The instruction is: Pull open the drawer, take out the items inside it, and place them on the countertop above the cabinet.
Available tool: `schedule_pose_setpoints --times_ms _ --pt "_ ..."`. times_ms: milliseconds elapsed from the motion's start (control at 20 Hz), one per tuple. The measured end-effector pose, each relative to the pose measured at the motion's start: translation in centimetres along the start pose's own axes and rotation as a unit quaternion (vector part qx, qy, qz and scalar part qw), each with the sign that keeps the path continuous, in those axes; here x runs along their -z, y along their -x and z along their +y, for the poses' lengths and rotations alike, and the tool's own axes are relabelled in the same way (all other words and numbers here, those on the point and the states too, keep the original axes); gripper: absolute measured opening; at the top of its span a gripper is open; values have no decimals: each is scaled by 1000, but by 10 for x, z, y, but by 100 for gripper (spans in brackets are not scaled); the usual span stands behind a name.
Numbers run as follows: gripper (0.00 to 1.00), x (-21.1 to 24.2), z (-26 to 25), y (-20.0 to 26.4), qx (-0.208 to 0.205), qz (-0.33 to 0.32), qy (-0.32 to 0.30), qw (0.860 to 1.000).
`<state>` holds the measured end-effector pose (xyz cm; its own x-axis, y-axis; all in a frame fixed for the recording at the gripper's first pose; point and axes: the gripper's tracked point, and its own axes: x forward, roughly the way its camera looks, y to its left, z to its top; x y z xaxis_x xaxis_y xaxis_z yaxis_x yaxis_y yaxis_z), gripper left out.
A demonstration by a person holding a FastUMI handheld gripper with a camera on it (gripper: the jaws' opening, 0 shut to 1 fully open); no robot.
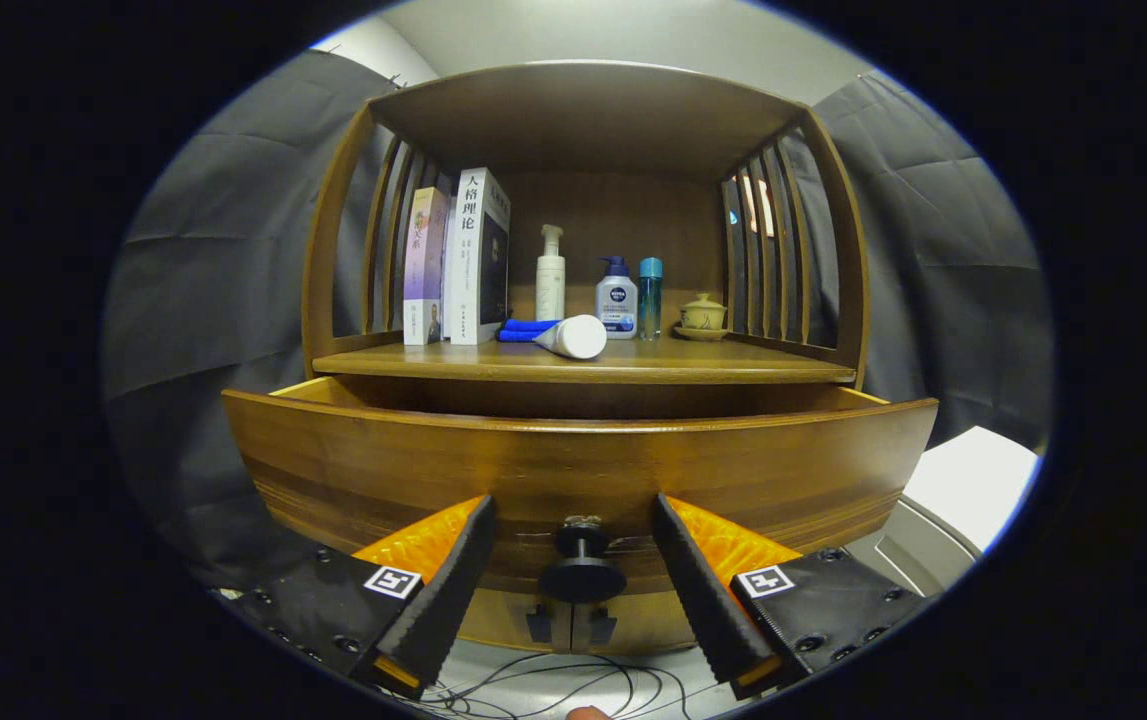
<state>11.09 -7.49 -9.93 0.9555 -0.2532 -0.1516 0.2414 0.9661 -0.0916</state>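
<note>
The wooden cabinet's drawer [573,465] stands pulled partly out, and its front panel hides whatever lies inside. A dark round knob [581,575] sticks out from the lower middle of the drawer front. My gripper [573,505] is open, with one finger on each side of the knob and neither touching it. Above the drawer is the countertop [583,362]. On it a white tube [573,337] lies on its side next to a folded blue cloth [523,328].
Further back on the countertop stand two upright books [463,260], a white pump bottle [550,275], a blue-capped bottle [617,300], a slim blue bottle [650,298] and a lidded teacup [703,315]. Slatted side walls enclose the shelf. Cables [553,690] lie on the floor below, and a white surface [973,480] is right of the cabinet.
</note>
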Motion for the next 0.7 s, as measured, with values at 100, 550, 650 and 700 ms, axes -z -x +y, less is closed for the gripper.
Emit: schedule_pose_setpoints --times_ms 100,550,650,700 --pt "99 -2 0 -10 1 2 3 1000" --pt "99 -9 -1 -50 9 -9 16 1000" --pt "99 -11 -1 -59 11 -7 17 1000" --pt "99 -11 -1 -63 11 -3 13 1000"
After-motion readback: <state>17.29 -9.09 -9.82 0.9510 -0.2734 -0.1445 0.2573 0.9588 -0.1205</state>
